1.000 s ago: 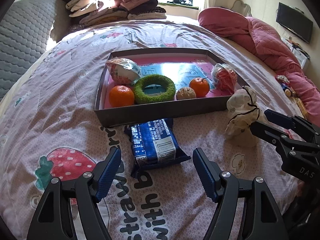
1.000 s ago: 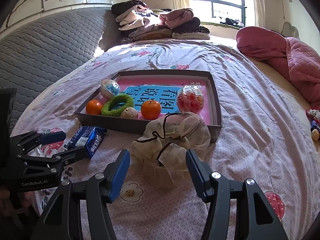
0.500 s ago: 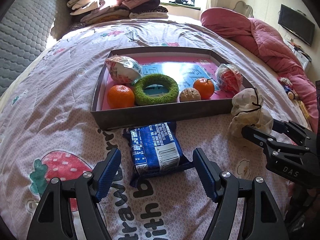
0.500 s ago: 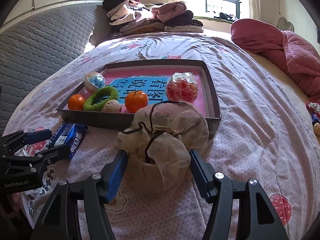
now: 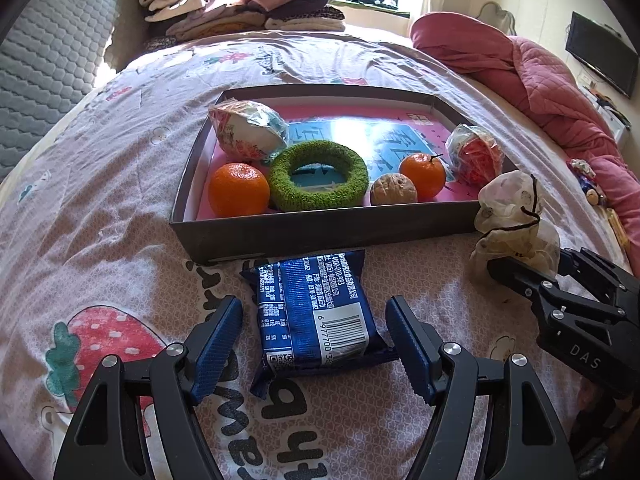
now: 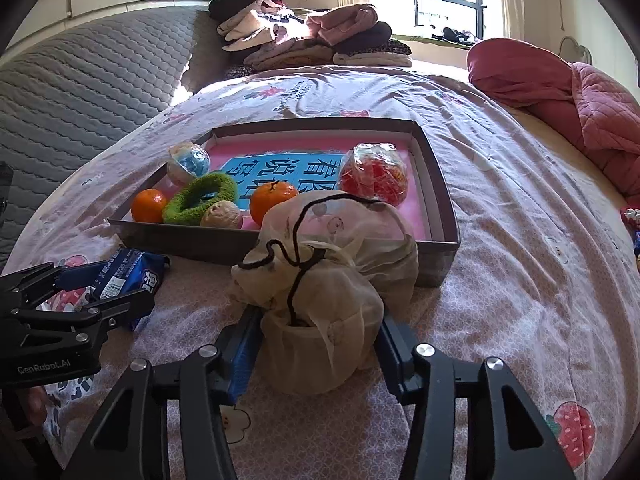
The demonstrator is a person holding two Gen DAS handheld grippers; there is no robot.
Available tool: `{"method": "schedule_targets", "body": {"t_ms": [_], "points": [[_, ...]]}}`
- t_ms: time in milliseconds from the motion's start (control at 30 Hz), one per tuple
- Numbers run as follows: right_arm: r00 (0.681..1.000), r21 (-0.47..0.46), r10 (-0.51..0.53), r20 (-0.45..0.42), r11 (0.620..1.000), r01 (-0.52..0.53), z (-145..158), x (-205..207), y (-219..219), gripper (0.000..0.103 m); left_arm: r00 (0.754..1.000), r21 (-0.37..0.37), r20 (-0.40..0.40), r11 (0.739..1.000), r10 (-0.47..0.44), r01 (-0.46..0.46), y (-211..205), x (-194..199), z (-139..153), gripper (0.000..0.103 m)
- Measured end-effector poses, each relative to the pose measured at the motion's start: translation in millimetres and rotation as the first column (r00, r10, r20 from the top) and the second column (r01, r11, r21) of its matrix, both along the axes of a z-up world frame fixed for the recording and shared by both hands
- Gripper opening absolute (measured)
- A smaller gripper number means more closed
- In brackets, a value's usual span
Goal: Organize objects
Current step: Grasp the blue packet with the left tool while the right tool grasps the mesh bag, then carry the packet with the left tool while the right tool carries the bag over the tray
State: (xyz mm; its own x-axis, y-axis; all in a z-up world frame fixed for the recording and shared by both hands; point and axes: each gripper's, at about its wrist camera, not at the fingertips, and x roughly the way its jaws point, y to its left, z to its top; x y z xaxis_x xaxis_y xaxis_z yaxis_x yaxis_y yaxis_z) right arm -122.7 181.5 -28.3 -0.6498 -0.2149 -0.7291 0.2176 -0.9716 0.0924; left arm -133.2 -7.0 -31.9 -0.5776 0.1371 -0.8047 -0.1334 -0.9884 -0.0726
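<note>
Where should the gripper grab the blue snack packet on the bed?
Grip the blue foil snack packet across its plump middle, by its two long sides. It lies flat with its length pointing at the grey cardboard tray, so come from the near end; the open left gripper already straddles it. The crimped ends are thin and slippery.

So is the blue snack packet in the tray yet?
Out. The blue snack packet lies on the bedspread before the tray, between the open left gripper.
</note>
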Motion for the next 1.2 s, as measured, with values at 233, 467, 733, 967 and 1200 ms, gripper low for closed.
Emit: {"method": "schedule_targets", "body": {"t_ms": [233,467,733,967,1200], "points": [[1.000,-0.020,0.000,-0.001,1.000,0.000,0.5,1.0,3.3,0.041,1.000,0.030,0.010,1.000,-0.007,0.006,-0.9,-1.6,-2.6,0.070],[1.000,-0.019,0.006,-0.006,1.000,-0.007,0.3,2.2,2.4,0.038,1.000,0.025,0.004,1.000,-0.019,0.019,1.3,-0.4,-2.4,0.058],[1.000,-0.027,0.007,-0.005,1.000,-0.007,0.5,3.1,3.1,0.036,1.000,0.021,-0.004,0.999,-0.024,0.024,1.1,0.5,-1.1,0.054],[1.000,-0.030,0.009,-0.008,0.999,-0.009,0.9,4.2,3.5,0.034,1.000,0.025,-0.011,0.999,-0.029,0.030,-0.1,3.2,1.6,0.053],[0.999,-0.037,0.024,-0.023,0.999,-0.025,3.9,7.1,4.1,0.029,0.999,0.022,-0.029,0.999,-0.039,0.040,1.7,9.1,8.3,0.053]]}}
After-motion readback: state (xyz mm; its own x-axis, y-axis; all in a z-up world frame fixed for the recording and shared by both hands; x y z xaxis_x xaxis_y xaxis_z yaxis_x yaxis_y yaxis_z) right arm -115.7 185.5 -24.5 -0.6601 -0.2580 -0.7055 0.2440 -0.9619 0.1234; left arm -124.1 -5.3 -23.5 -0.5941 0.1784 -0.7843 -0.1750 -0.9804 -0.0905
